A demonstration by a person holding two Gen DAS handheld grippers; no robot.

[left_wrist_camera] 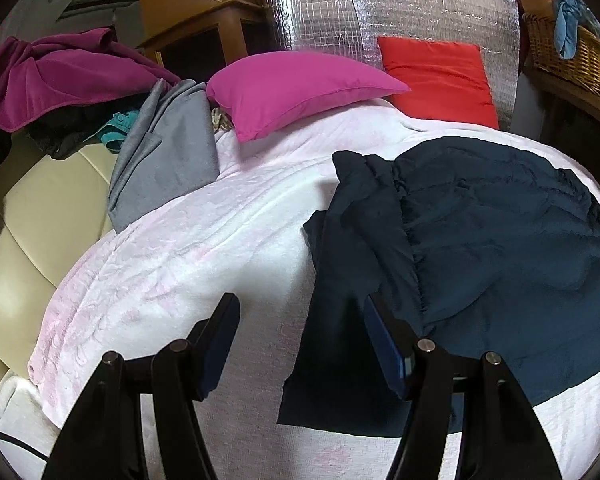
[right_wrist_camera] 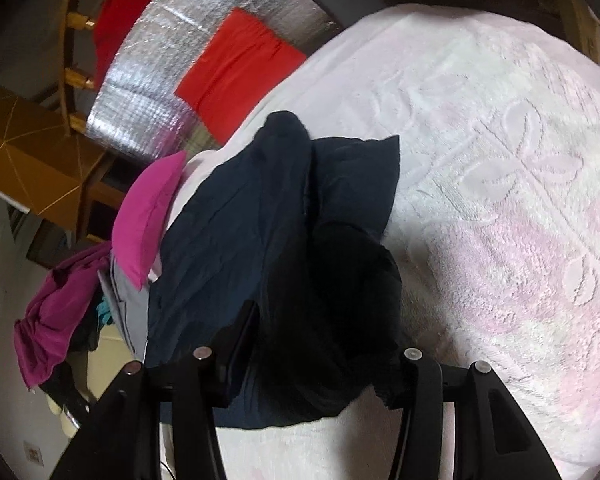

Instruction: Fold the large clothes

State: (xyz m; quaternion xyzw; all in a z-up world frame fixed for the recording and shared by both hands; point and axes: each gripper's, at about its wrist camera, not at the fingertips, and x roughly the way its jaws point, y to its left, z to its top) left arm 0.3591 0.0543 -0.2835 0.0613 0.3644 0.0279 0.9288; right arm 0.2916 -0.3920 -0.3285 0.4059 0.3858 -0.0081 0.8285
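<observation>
A dark navy garment (left_wrist_camera: 480, 248) lies crumpled on the pale pink-white blanket (left_wrist_camera: 188, 248) on the bed. My left gripper (left_wrist_camera: 300, 316) is open and hovers above the garment's left edge; a dark flap lies between and under its fingers. In the right wrist view the same navy garment (right_wrist_camera: 236, 232) is bunched up, and my right gripper (right_wrist_camera: 320, 332) has its jaws spread wide with a dark fold of the cloth between them. The right fingertip is hidden by the fabric, and I cannot tell whether it grips the cloth.
A magenta pillow (left_wrist_camera: 296, 88) and a red pillow (left_wrist_camera: 440, 76) lie at the bed's head against a silver foil panel (left_wrist_camera: 380, 8). A grey garment (left_wrist_camera: 168, 152) and a purple one (left_wrist_camera: 48, 76) lie on the left over a cream sofa (left_wrist_camera: 40, 216). A wicker basket (left_wrist_camera: 572, 48) stands right.
</observation>
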